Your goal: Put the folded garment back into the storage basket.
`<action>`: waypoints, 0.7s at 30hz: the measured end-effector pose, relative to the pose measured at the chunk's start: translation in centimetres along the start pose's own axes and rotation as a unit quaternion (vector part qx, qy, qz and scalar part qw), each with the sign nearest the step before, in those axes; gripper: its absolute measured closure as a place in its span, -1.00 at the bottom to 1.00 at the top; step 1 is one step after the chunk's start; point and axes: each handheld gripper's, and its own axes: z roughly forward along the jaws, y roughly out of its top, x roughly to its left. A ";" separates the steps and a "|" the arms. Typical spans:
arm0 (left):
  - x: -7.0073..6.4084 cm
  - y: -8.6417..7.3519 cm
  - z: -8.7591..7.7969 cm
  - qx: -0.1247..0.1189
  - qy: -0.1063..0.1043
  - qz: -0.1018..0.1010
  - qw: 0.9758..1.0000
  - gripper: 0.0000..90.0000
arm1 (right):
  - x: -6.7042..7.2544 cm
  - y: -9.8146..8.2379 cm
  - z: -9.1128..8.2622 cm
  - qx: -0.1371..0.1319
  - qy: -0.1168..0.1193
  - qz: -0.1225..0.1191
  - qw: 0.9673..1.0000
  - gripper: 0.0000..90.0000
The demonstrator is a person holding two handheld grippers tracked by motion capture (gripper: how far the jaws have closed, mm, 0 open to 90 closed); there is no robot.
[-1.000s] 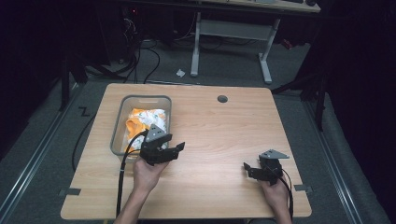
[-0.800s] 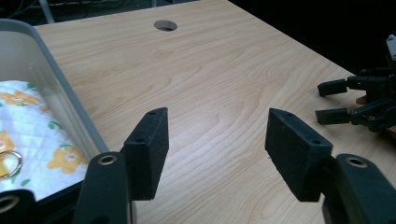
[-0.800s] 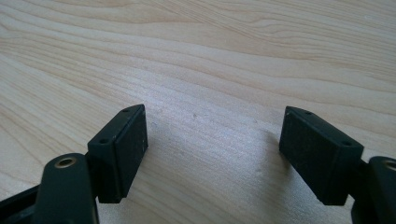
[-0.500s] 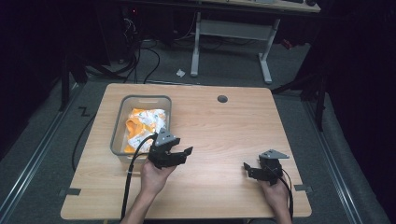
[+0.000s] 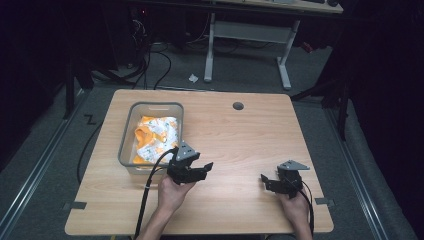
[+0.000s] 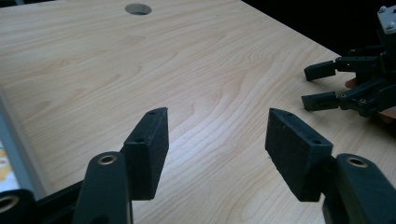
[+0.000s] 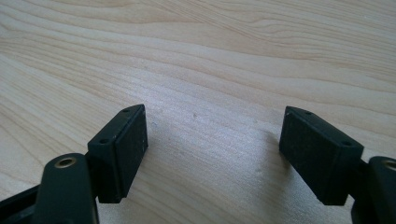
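Observation:
A clear plastic bin (image 5: 126, 131) stands on the left part of the wooden table (image 5: 235, 135) and holds crumpled orange and white cloth (image 5: 155, 137). My left gripper (image 5: 201, 169) is open just right of the bin's near corner, low over the bare wood, with nothing between its jaws (image 6: 217, 149). The bin's rim (image 6: 18, 154) shows at the left edge of the left gripper view. My right gripper (image 5: 266, 181) is open near the table's front right, resting close to the wood and holding nothing (image 7: 212, 144). It appears again in the left gripper view as the right gripper (image 6: 317, 86).
A round cable hole (image 5: 238, 106) sits near the table's far edge. Behind the table stand a desk frame (image 5: 250, 35) and loose cables on a dark floor (image 5: 150, 65). The left gripper's black cable (image 5: 150, 195) trails off the front edge.
My left gripper has moved right and a little nearer, away from the bin, staying open. The right gripper has stayed still.

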 end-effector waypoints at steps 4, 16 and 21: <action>-0.1 -0.4 0.7 0.004 -0.004 -0.005 1.000 -0.11 | 0.0 0.0 0.0 0.000 0.000 0.000 1.000 -0.47; -1.0 -2.3 3.8 0.042 0.001 0.011 0.999 -0.11 | 0.0 0.0 0.0 0.000 0.000 -0.001 1.000 -0.47; -1.1 -3.2 5.4 0.066 0.014 0.020 0.998 -0.11 | 0.0 0.0 0.0 0.000 0.000 0.000 1.000 -0.47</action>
